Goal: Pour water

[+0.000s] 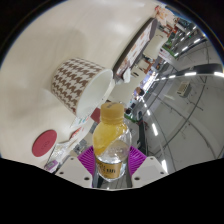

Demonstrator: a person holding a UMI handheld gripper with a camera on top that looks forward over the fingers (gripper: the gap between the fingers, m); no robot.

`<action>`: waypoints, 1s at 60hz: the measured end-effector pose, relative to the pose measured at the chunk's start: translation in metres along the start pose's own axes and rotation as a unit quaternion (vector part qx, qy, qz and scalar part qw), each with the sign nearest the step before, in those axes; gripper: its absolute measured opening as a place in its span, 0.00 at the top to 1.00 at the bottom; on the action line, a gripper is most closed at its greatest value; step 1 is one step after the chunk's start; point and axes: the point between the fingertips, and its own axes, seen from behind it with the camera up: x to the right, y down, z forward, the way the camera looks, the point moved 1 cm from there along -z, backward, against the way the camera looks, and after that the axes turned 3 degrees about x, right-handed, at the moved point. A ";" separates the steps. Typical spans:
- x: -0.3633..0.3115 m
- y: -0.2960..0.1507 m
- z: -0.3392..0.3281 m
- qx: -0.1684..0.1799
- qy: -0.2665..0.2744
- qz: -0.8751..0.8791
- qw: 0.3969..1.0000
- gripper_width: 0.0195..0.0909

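Clamping a small clear bottle between the magenta pads, gripper closed narrow on its lower body, yellow cap tipped forward toward the houndstooth-patterned cup just ahead on the pale table. Likely thin plastic: light, smooth, prone to slip or buckle under a hard squeeze, so best held low on the body, as now. Sitting beside the fingers, a pink round coaster.

No legible text, brand, number or sign found. The bottle carries a dark label near its base, but its print is too small to read.
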 end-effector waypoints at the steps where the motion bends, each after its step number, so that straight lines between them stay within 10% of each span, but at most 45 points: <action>1: 0.001 -0.001 0.000 0.002 0.000 0.002 1.000 0.74; 16: 0.027 0.015 -0.013 0.021 -0.033 0.283 0.958 0.74; 33: 0.018 0.038 -0.027 0.047 -0.140 0.711 0.688 0.74; 60: -0.101 -0.001 -0.026 0.041 -0.213 0.827 0.518 0.73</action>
